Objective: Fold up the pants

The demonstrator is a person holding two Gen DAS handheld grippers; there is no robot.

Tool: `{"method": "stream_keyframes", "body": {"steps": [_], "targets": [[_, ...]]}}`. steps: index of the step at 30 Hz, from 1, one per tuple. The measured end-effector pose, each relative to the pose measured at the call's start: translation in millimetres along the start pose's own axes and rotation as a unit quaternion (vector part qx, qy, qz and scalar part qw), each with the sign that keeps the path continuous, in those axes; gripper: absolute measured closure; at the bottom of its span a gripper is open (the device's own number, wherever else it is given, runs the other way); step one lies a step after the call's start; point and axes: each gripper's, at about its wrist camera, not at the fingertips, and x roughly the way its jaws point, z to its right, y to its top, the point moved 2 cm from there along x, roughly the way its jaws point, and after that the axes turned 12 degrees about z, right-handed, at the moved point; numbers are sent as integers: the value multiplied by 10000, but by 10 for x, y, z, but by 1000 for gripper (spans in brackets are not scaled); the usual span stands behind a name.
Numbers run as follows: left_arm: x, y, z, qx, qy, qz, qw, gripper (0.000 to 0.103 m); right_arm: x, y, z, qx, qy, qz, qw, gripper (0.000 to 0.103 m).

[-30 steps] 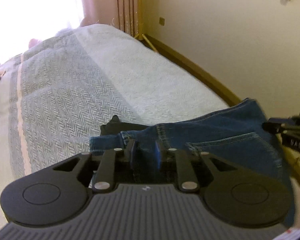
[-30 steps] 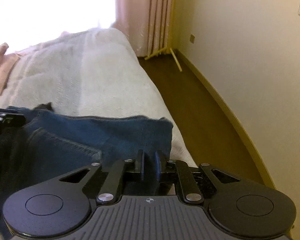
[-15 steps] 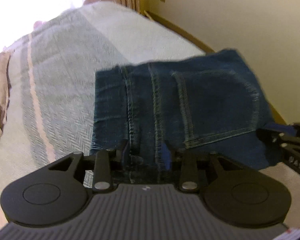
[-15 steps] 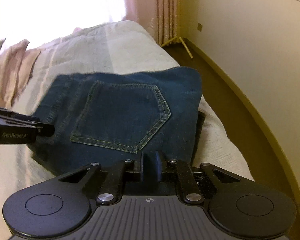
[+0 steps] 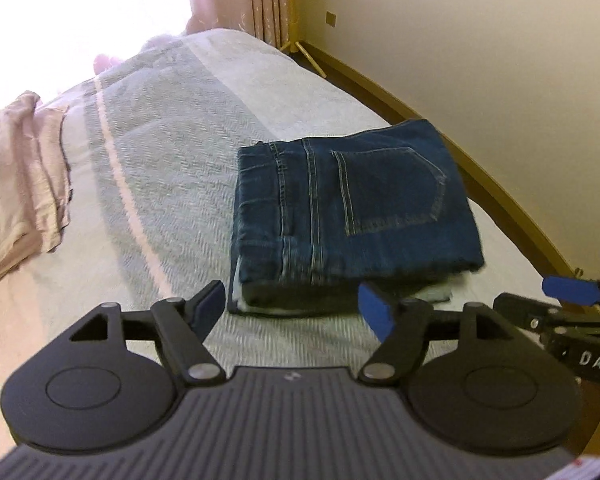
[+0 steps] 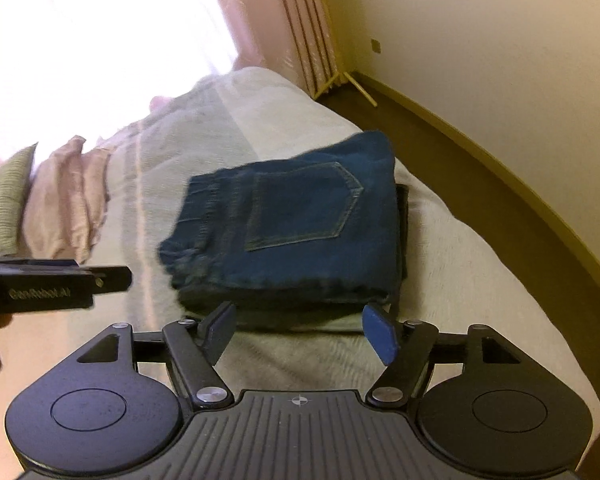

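Note:
The blue jeans (image 5: 352,208) lie folded into a thick rectangle on the bed, back pocket facing up; in the right wrist view the jeans (image 6: 300,232) sit just beyond the fingers. My left gripper (image 5: 294,310) hovers short of the stack's near edge, its jaws opening with nothing between them. My right gripper (image 6: 300,330) likewise hangs before the near edge, jaws opening and empty. A fingertip of the right gripper (image 5: 568,290) shows at the right of the left wrist view. The left gripper (image 6: 100,280) reaches in from the left of the right wrist view.
The bed (image 5: 160,184) has a pale herringbone cover with a pink stripe. Pink bedding (image 5: 20,184) is bunched at the left, beside a green pillow (image 6: 4,204). Dark floor (image 6: 480,200) and a cream wall lie right of the bed; curtains and a yellow stand are at the back.
Both grippers let go of the jeans, opened wide, and pulled back and up. The jeans dropped flat into a folded stack on the bed.

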Motion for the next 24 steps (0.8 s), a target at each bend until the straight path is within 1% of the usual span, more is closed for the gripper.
{"method": "stream_keyframes", "body": {"steps": [3, 6, 11, 17, 24], "targets": [[-389, -126, -20, 38, -38, 84, 10000, 29, -336, -39, -176, -32, 11, 67, 10000, 36], [-761, -282, -41, 87, -129, 157, 9998, 23, -650, -143, -341, -91, -40, 99, 9999, 35], [-1303, -558, -97, 164, -299, 271, 9991, 23, -1083, -362, -564, -81, -33, 208, 9997, 35], [-1791, -853, -199, 244, -411, 433, 9979, 23, -1575, -695, -819, -128, -131, 339, 9993, 35], [-2264, -1186, -349, 240, -522, 516, 9970, 23, -2011, -1049, -1070, -121, -196, 429, 9988, 35]]}}
